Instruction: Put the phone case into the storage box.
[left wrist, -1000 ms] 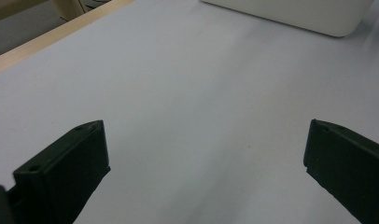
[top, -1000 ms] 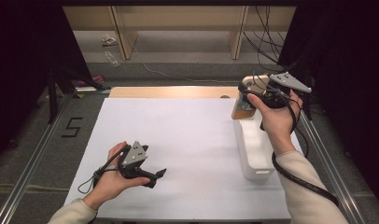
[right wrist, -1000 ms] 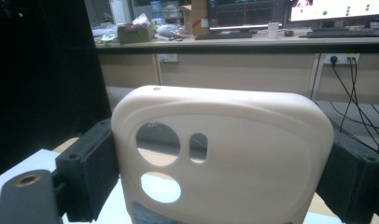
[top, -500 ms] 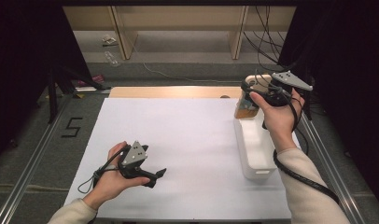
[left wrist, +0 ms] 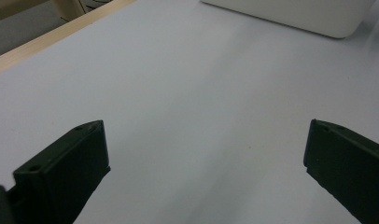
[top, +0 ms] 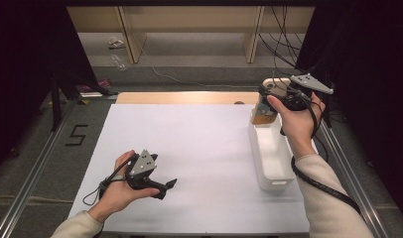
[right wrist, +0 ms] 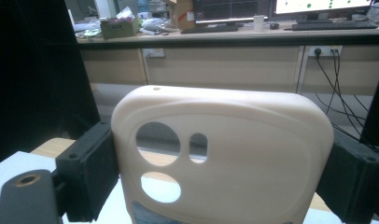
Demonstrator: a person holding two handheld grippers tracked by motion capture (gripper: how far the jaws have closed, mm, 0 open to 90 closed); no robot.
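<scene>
The right gripper (top: 276,101) has a cream phone case (right wrist: 222,158) clamped across its width, jaws spread wide with a pad pressed to each side edge, and it holds the case upright in the air over the far end of the white bin (top: 271,158) on the right of the table (top: 189,144). The step looks like carrying the case between bin and table, and to do it well I'd keep the squeeze steady and the wrist level, because a soft case gripped by its edges could bow or slip if tilted, and I'd lower it straight until it rests before easing the pads off (no rush here). The left gripper (top: 162,187) rests low on the near left of the table, jaws wide apart with nothing between them, well apart from the bin. The right gripper view gives what the high view cannot: the camera cutouts in the case and how squarely the pads sit on its edges. The high view alone tells where the case hangs relative to the bin and how far off the idle hand is.
</scene>
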